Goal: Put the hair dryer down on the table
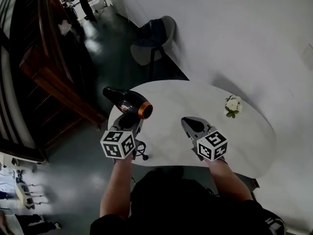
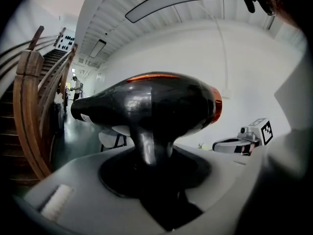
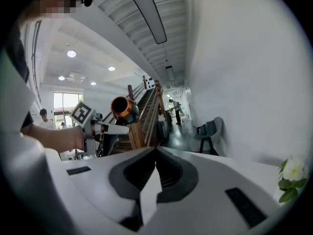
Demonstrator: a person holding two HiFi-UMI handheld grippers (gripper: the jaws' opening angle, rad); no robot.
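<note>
The left claw [image 1: 129, 122] grips the black hair dryer [image 1: 128, 102] by its handle, jaws clamped on it, the orange-ringed barrel lying crosswise above them at the left edge of the white table [image 1: 171, 99]. The right claw [image 1: 193, 125] hovers over the table, jaws together and empty, near a white flower [image 1: 233, 105].

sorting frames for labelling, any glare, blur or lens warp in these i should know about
Head view: dark toward the left and bottom, the white table bright, a glossy highlight on the hair dryer. Left gripper view: strong fisheye bend, black corners, reflections across the hair dryer's shell. Right gripper view: same bend, ceiling lights and window washed out, the flower soft near the edge.
</note>
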